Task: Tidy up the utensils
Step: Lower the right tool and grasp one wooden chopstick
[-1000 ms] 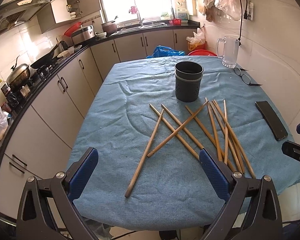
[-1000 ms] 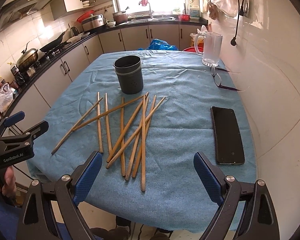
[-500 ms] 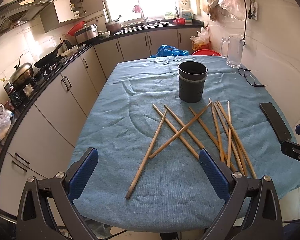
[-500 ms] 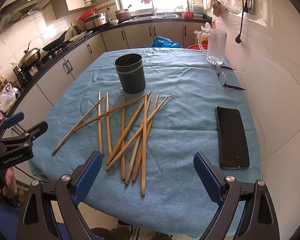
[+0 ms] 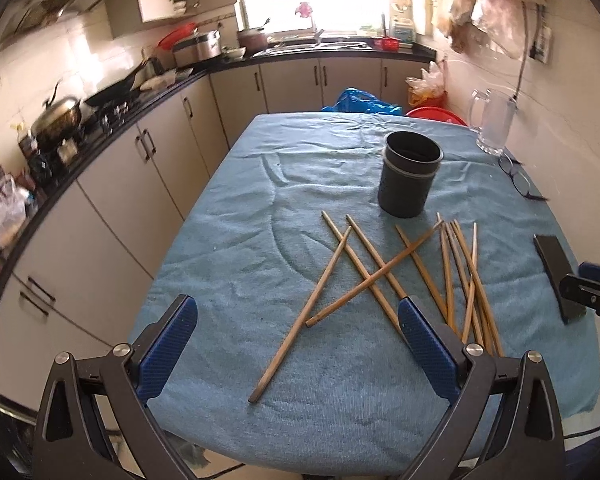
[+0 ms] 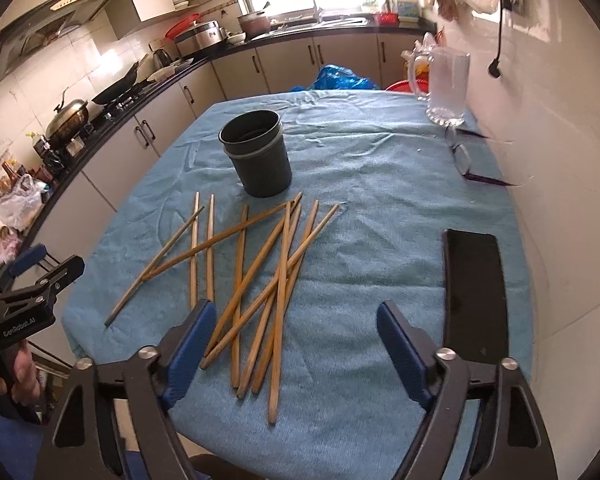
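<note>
Both tools, left tool [image 5: 296, 344] and right tool [image 6: 296, 344], gape wide, gripping nothing, above the chopsticks [image 6: 260, 276].

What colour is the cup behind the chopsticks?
Dark grey cup, clearest in the right wrist view.

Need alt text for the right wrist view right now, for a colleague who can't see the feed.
The open right gripper hovers over the near ends of wooden chopsticks scattered on a blue tablecloth, gripping nothing. A dark utensil holder stands upright behind them; a black phone lies to the right, and the left gripper shows at the left edge.
</note>
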